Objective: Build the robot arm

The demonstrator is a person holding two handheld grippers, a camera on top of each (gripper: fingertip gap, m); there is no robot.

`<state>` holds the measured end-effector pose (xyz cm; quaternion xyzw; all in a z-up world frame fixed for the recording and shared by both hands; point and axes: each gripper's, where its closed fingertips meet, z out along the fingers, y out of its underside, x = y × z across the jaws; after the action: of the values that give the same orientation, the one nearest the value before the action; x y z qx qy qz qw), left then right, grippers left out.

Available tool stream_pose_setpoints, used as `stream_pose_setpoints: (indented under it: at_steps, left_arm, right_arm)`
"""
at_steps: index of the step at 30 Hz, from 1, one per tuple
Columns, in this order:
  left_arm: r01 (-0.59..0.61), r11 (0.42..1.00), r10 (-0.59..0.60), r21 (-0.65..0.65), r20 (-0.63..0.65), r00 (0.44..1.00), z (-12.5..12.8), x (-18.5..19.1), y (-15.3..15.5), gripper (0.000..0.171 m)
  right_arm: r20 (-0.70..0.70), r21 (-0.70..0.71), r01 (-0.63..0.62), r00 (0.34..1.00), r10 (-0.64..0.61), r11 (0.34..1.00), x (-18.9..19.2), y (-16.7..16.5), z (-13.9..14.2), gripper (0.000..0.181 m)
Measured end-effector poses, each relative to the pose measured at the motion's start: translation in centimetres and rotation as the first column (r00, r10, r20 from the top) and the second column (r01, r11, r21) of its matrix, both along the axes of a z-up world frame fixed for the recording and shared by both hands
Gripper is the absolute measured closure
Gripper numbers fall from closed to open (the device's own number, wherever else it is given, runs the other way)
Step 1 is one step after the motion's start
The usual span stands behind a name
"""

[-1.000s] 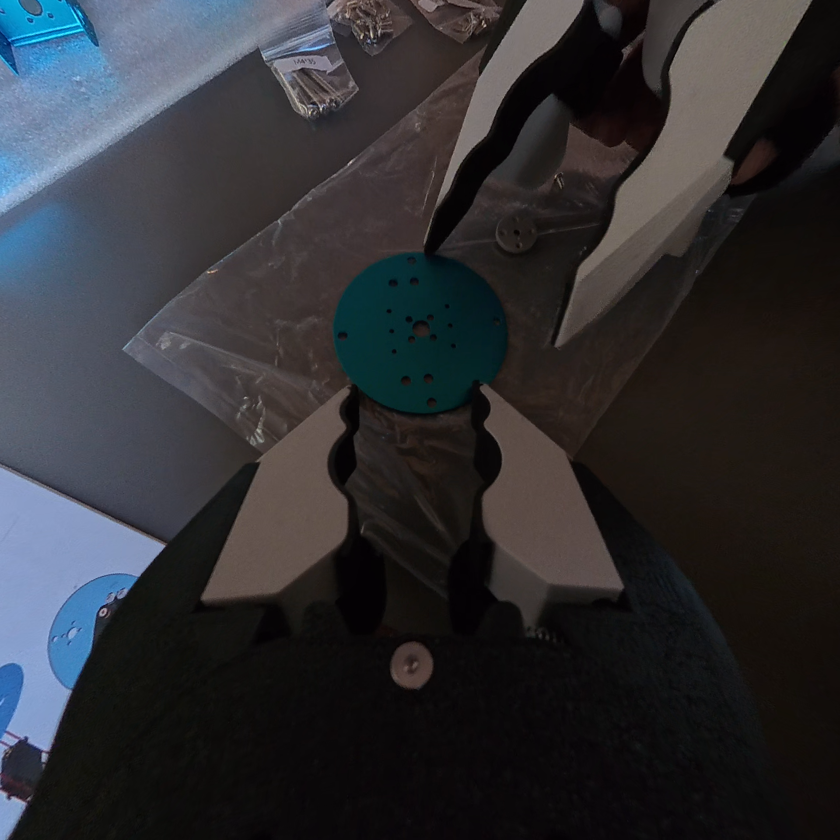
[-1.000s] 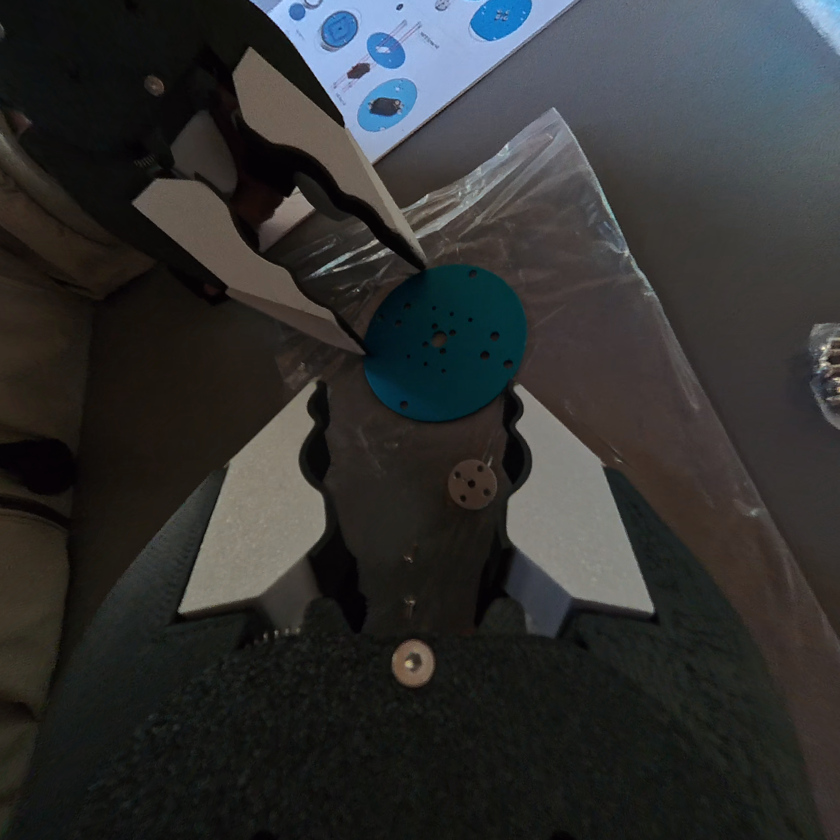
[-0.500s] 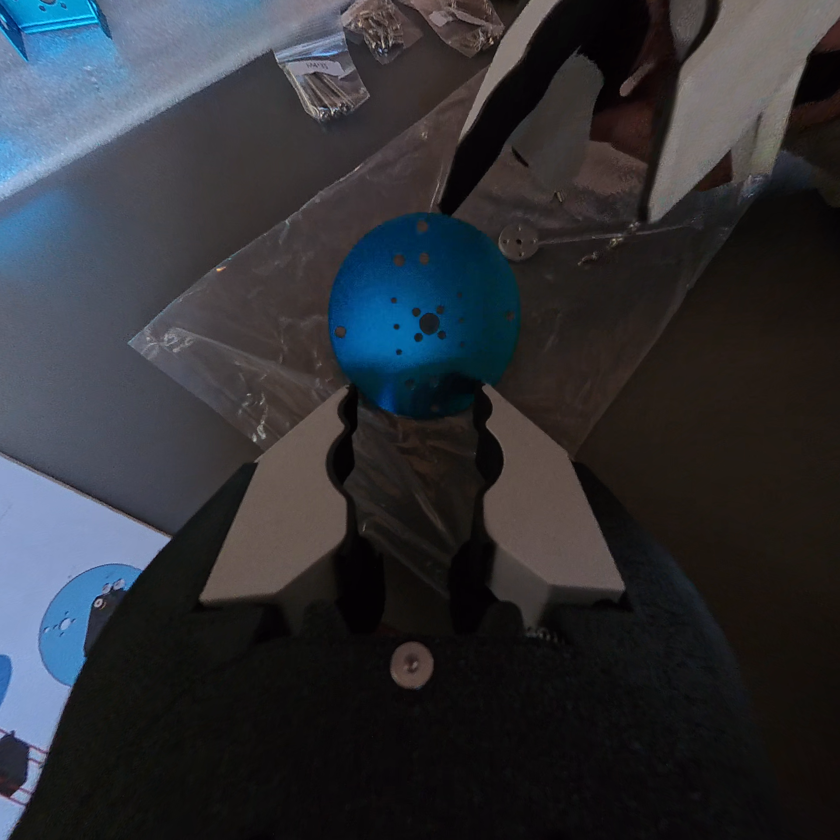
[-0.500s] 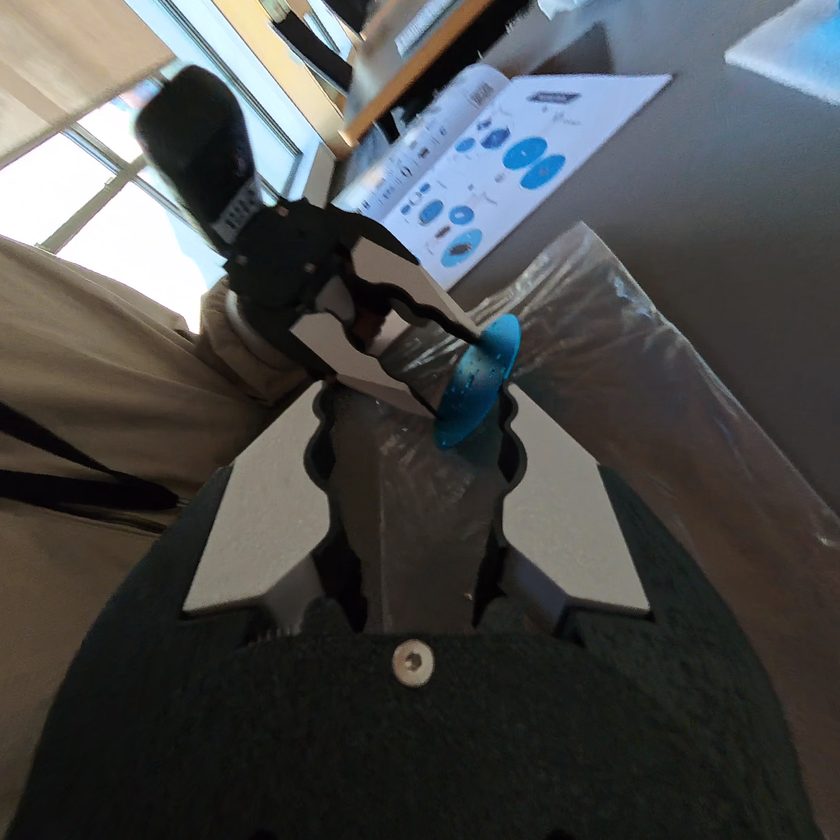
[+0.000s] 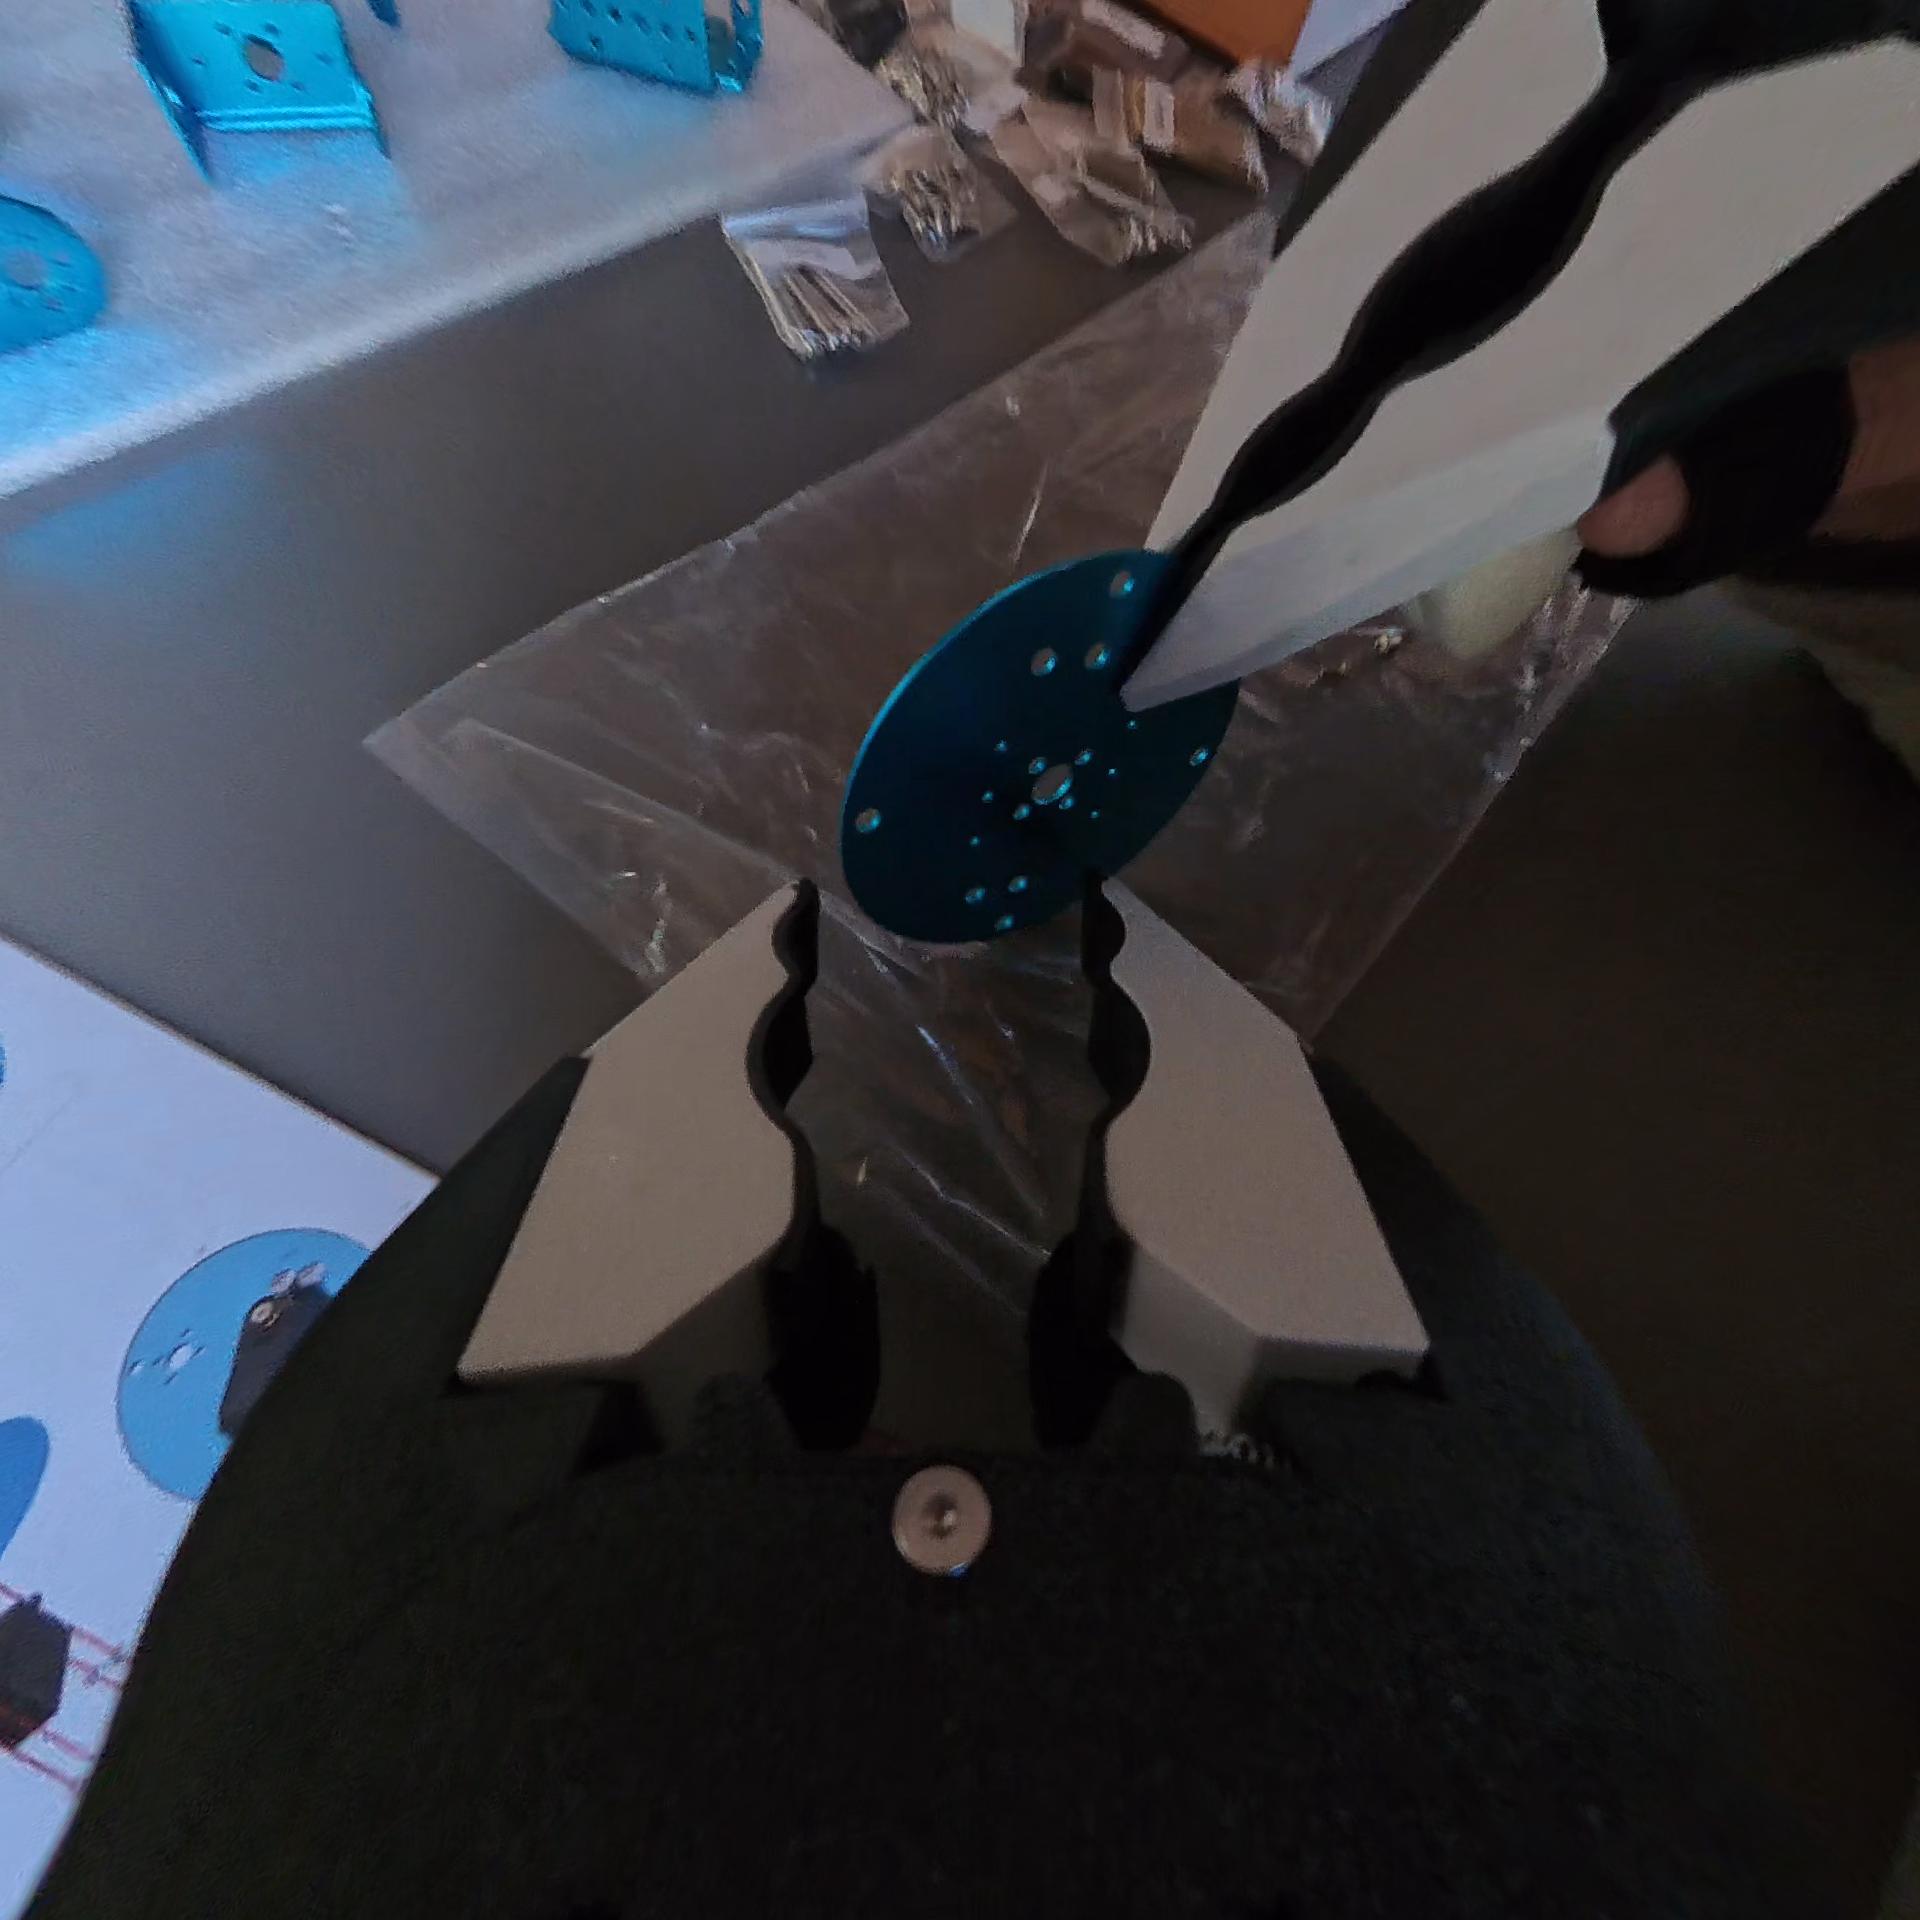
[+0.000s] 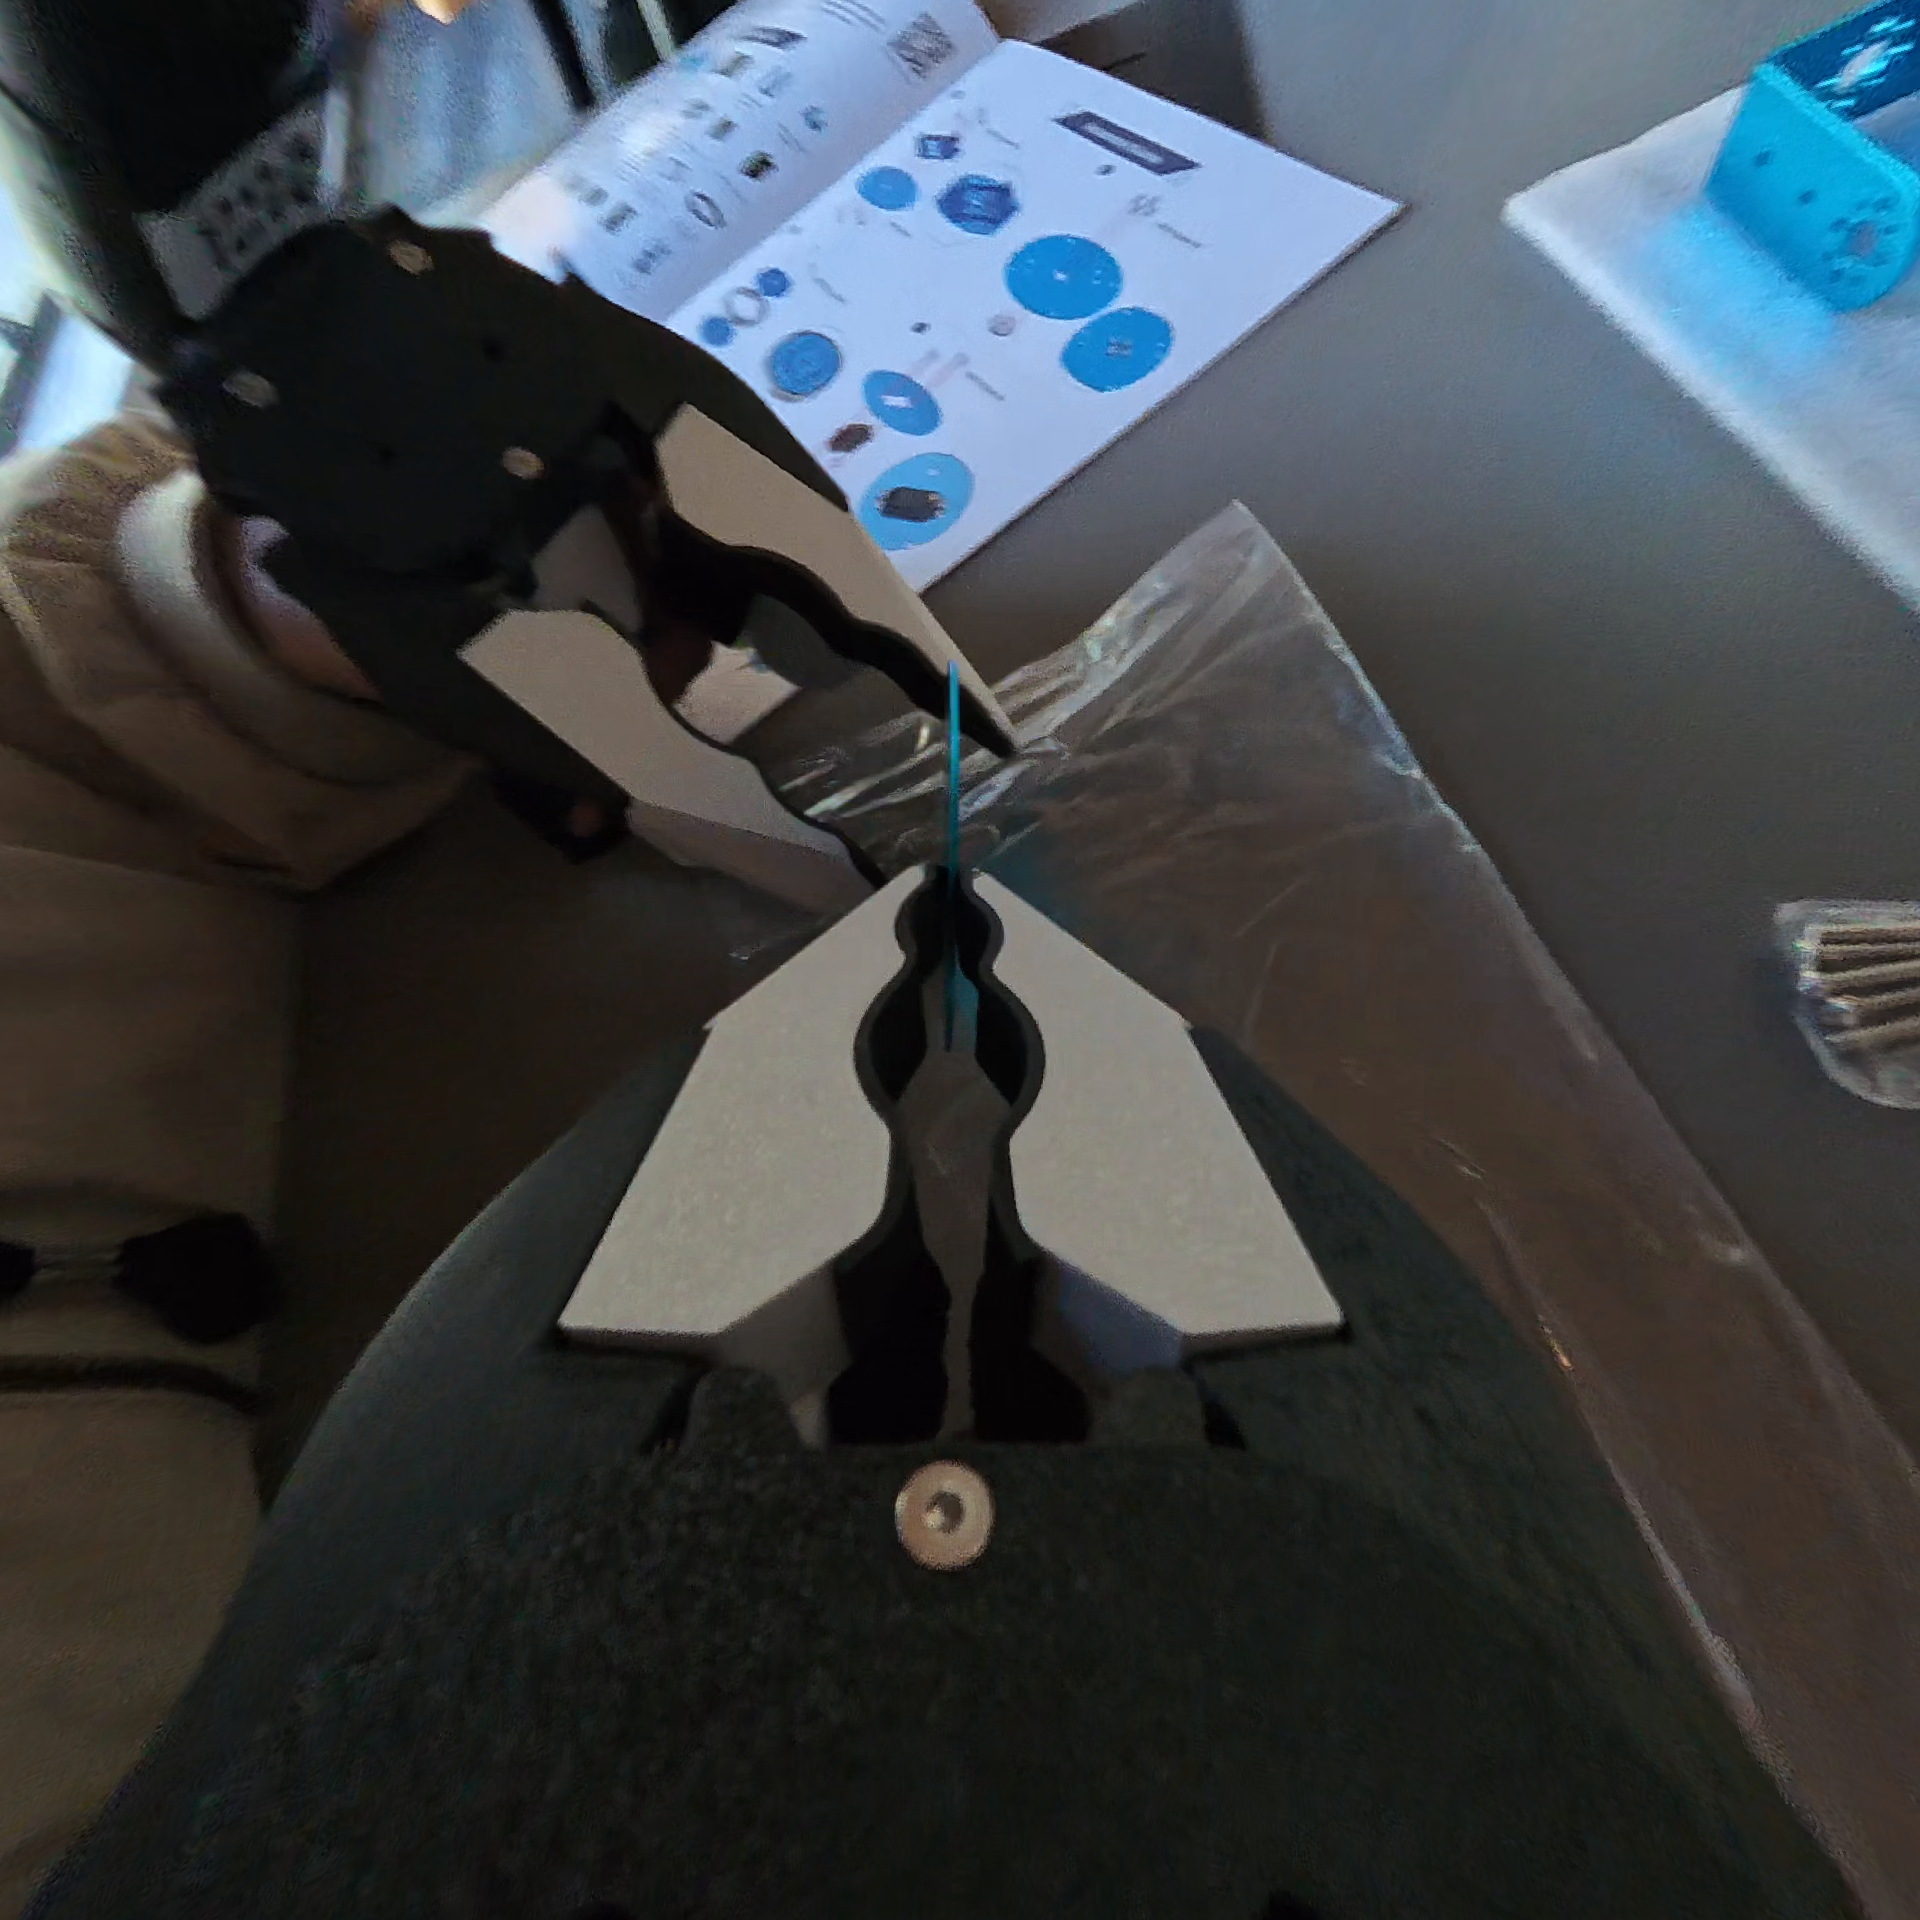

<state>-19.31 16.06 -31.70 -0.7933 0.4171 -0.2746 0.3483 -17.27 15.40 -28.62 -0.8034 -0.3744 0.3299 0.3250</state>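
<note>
A blue round metal disc (image 5: 1039, 769) with several holes stands tilted above a clear plastic bag (image 5: 675, 748). My right gripper (image 6: 945, 888) is shut on the disc's rim; in the right wrist view the disc (image 6: 951, 769) shows edge-on between the pads. In the left wrist view the right gripper (image 5: 1158, 623) comes in from the upper right, closed on the disc's far edge. My left gripper (image 5: 945, 904) is open and holds nothing, its fingertips just short of the disc's near edge. It also shows in the right wrist view (image 6: 940, 810), open, beyond the disc.
A printed instruction sheet (image 6: 1039, 260) lies on the dark table (image 5: 1610, 1039). Small bags of screws (image 5: 821, 281) lie at the back and another bag (image 6: 1860, 987) at the right. Blue metal brackets (image 5: 260, 83) rest on a white foam sheet (image 5: 416, 208). A gloved hand (image 5: 1766, 447) holds the right gripper. There is about 4 cm between the tips of the two grippers.
The disc lay flat on the bag with both grippers open around it. The right gripper tipped it up, closed on its rim and lifted it. The left gripper stayed open.
</note>
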Motion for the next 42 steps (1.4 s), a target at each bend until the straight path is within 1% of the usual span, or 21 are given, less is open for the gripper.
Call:
stream_pose_setpoints:
  at_steps: [3, 5, 6, 8, 10, 11, 13, 15, 16, 20, 22, 24, 25, 28, 31, 32, 34, 37, 38, 40, 42]
  left_arm:
    - [-0.025, 0.999, 0.022, 0.038, 0.068, 0.997, 1.6, -0.7, 0.1, 0.121]
    - [-0.048, 0.998, 0.043, 0.042, 0.112, 0.993, 2.7, -1.3, 0.1, 0.122]
    - [-0.062, 0.998, 0.058, 0.019, 0.137, 0.989, 3.2, -1.6, 0.1, 0.123]
    - [-0.076, 0.995, 0.087, -0.061, 0.193, 0.977, 3.9, -2.1, 0.0, 0.126]
    - [-0.084, 0.987, 0.116, -0.136, 0.249, 0.962, 4.2, -2.1, 0.1, 0.129]
    - [-0.079, 0.982, 0.124, -0.172, 0.272, 0.954, 4.2, -2.0, 0.0, 0.13]
    - [-0.07, 0.963, 0.149, -0.261, 0.294, 0.944, 3.6, -1.6, 0.0, 0.134]
    - [-0.07, 0.931, 0.192, -0.357, 0.318, 0.929, 3.1, -1.2, 0.0, 0.135]
    - [-0.061, 0.916, 0.207, -0.397, 0.336, 0.919, 3.1, -1.0, 0.0, 0.135]
    - [-0.021, 0.866, 0.252, -0.5, 0.399, 0.882, 3.3, 0.0, -0.3, 0.142]
    - [-0.012, 0.845, 0.269, -0.534, 0.406, 0.873, 3.1, 0.5, -0.3, 0.144]
    - [-0.021, 0.834, 0.281, -0.551, 0.392, 0.876, 2.7, 0.8, -0.2, 0.147]
    - [-0.031, 0.83, 0.293, -0.557, 0.387, 0.874, 2.6, 0.9, -0.1, 0.152]
    - [-0.027, 0.818, 0.314, -0.575, 0.406, 0.858, 2.8, 1.1, 0.2, 0.159]
    - [-0.014, 0.81, 0.314, -0.586, 0.413, 0.855, 2.9, 1.2, 0.2, 0.171]
    - [-0.021, 0.806, 0.319, -0.591, 0.404, 0.857, 2.8, 1.2, 0.2, 0.171]
    - [-0.052, 0.812, 0.328, -0.582, 0.38, 0.865, 2.3, 0.9, 0.3, 0.171]
    - [-0.051, 0.805, 0.33, -0.592, 0.375, 0.866, 2.2, 0.8, 0.1, 0.171]
    - [-0.054, 0.805, 0.33, -0.591, 0.371, 0.868, 2.1, 0.7, 0.0, 0.171]
    - [-0.052, 0.803, 0.333, -0.594, 0.375, 0.865, 2.2, 0.6, -0.1, 0.171]
    - [-0.022, 0.796, 0.33, -0.605, 0.404, 0.853, 2.7, 0.6, -0.4, 0.17]
  right_arm:
    - [0.131, 0.079, 0.08, 0.987, -0.09, 0.994, 0.3, 0.6, 0.3, 0.181]
    - [0.283, 0.236, 0.086, 0.947, -0.153, 0.968, 0.8, 0.9, 0.7, 0.18]
    - [0.355, 0.33, 0.07, 0.915, -0.193, 0.941, 1.1, 1.1, 1.1, 0.181]
    - [0.49, 0.489, 0.021, 0.82, -0.295, 0.872, 1.7, 1.4, 1.6, 0.181]
    - [0.6, 0.556, -0.051, 0.715, -0.359, 0.829, 1.9, 1.2, 0.8, 0.181]
    - [0.628, 0.572, -0.073, 0.68, -0.378, 0.817, 1.7, 1.1, 0.2, 0.181]
    - [0.653, 0.587, -0.099, 0.644, -0.398, 0.803, 1.3, 0.9, -0.8, 0.181]
    - [0.675, 0.619, -0.13, 0.591, -0.441, 0.774, 1.5, 0.9, -1.1, 0.181]
    - [0.672, 0.626, -0.127, 0.589, -0.449, 0.77, 1.4, 0.8, -1.2, 0.181]
    - [0.643, 0.635, -0.093, 0.615, -0.458, 0.767, 0.6, 0.2, -1.2, 0.181]
    - [0.625, 0.639, -0.079, 0.633, -0.456, 0.766, 0.1, -0.1, -1.2, 0.181]
    - [0.609, 0.646, -0.062, 0.642, -0.466, 0.76, -0.3, -0.4, -1.2, 0.181]
    - [0.607, 0.652, -0.062, 0.64, -0.471, 0.756, -0.3, -0.4, -1.2, 0.18]
    - [0.596, 0.669, -0.066, 0.643, -0.481, 0.74, -0.5, -0.6, -1.3, 0.178]
    - [0.572, 0.633, -0.038, 0.696, -0.434, 0.773, -1.1, -1.1, -1.8, 0.164]
    - [0.558, 0.613, -0.03, 0.723, -0.407, 0.789, -1.5, -1.4, -1.9, 0.163]
    - [0.497, 0.592, -0.014, 0.793, -0.352, 0.806, -2.4, -2.2, -1.4, 0.158]
    - [0.385, 0.525, -0.007, 0.894, -0.23, 0.851, -3.0, -3.8, -0.2, 0.15]
    - [0.344, 0.502, 0.012, 0.914, -0.213, 0.865, -2.5, -3.9, 0.4, 0.15]
    - [0.286, 0.412, 0.022, 0.946, -0.152, 0.911, -0.9, -4.1, 1.1, 0.148]
    - [0.239, 0.339, 0.02, 0.965, -0.106, 0.941, 1.3, -3.7, 1.8, 0.142]
